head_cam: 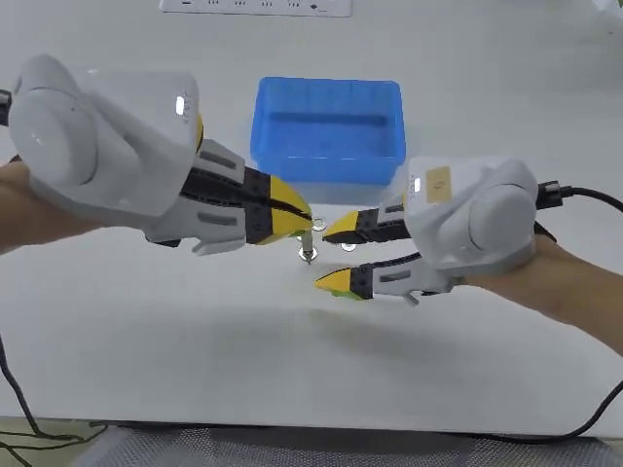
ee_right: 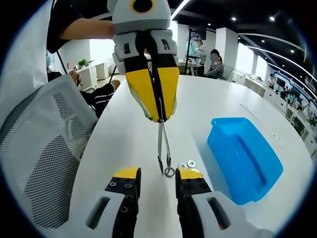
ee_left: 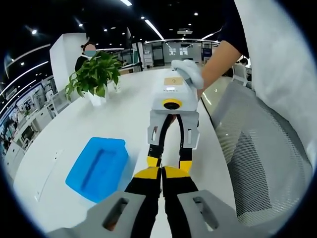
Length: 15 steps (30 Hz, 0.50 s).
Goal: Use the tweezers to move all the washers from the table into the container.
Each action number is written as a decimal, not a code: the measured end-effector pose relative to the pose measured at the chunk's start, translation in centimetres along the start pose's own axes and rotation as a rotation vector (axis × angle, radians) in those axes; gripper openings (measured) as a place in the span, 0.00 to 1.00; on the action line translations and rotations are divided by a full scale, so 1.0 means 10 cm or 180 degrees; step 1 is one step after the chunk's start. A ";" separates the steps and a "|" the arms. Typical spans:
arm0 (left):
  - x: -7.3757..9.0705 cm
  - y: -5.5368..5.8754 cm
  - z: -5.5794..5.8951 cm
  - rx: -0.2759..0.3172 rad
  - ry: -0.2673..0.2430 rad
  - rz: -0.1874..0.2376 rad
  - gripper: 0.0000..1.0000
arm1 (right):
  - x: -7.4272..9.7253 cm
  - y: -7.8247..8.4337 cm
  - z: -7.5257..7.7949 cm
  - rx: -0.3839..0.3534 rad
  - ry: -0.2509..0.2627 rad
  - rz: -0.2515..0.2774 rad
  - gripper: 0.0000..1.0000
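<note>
My left gripper (head_cam: 308, 224) is shut on slim metal tweezers (ee_right: 162, 141) that point down at the white table. The tweezer tips close around a small steel washer (ee_right: 169, 172), seen in the head view as the washer (head_cam: 308, 256); I cannot tell if it is lifted. Two more washers (ee_right: 191, 163) lie just beside it, toward the blue container (head_cam: 329, 128). My right gripper (head_cam: 325, 259) stands open, its jaws either side of the tweezer tips without touching them. In the left gripper view my left gripper (ee_left: 161, 174) faces the right gripper (ee_left: 169, 162), with the container (ee_left: 98, 166) at lower left.
A white power strip (head_cam: 255, 6) lies at the table's far edge. A black cable (head_cam: 587, 198) trails off the right gripper. A mesh chair (ee_right: 44, 148) stands by the near table edge, and a potted plant (ee_left: 95, 74) sits far along the table.
</note>
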<state>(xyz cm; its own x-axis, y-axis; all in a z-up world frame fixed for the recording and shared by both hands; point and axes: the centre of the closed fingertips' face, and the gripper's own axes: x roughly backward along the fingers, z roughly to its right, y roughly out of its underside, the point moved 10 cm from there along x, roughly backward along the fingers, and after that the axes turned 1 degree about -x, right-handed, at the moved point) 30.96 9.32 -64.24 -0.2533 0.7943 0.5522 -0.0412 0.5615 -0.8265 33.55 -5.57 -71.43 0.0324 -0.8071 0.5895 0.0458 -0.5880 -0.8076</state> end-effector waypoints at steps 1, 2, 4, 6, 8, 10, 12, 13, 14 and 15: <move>0.00 0.00 0.00 0.0005 0.0003 -0.0004 0.04 | -0.02 -0.01 0.01 0.0007 -0.0009 -0.0002 0.29; 0.00 0.00 0.00 -0.0002 0.0004 -0.0013 0.04 | -0.05 -0.02 0.04 0.0047 -0.0027 -0.0022 0.28; 0.01 0.00 -0.01 -0.0033 0.0036 -0.0053 0.04 | -0.09 -0.04 0.07 0.0082 -0.0047 -0.0025 0.28; 0.01 -0.01 -0.01 -0.0050 0.0051 -0.0071 0.04 | -0.13 -0.07 0.09 0.0109 -0.0079 -0.0016 0.26; 0.00 -0.01 -0.01 -0.0052 0.0087 -0.0078 0.04 | -0.16 -0.09 0.09 0.0137 -0.0107 -0.0019 0.25; -0.01 -0.02 -0.01 -0.0066 0.0093 -0.0091 0.04 | -0.18 -0.11 0.08 0.0169 -0.0135 -0.0027 0.24; -0.01 -0.03 -0.02 -0.0054 0.0096 -0.0100 0.04 | -0.20 -0.11 0.08 0.0188 -0.0144 -0.0039 0.22; -0.01 -0.03 -0.02 -0.0044 0.0100 -0.0100 0.04 | -0.21 -0.11 0.09 0.0186 -0.0150 -0.0039 0.22; -0.01 -0.03 -0.03 -0.0045 0.0099 -0.0103 0.04 | -0.21 -0.10 0.08 0.0180 -0.0170 -0.0040 0.20; -0.01 -0.03 -0.03 -0.0041 0.0101 -0.0107 0.04 | -0.21 -0.10 0.08 0.0171 -0.0177 -0.0036 0.18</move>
<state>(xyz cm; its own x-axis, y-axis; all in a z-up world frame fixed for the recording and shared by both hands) 31.30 9.12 -64.05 -0.2211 0.7818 0.5831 -0.0366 0.5908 -0.8060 34.26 -3.19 -71.85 0.0869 -0.7954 0.5999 0.1001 -0.5921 -0.7996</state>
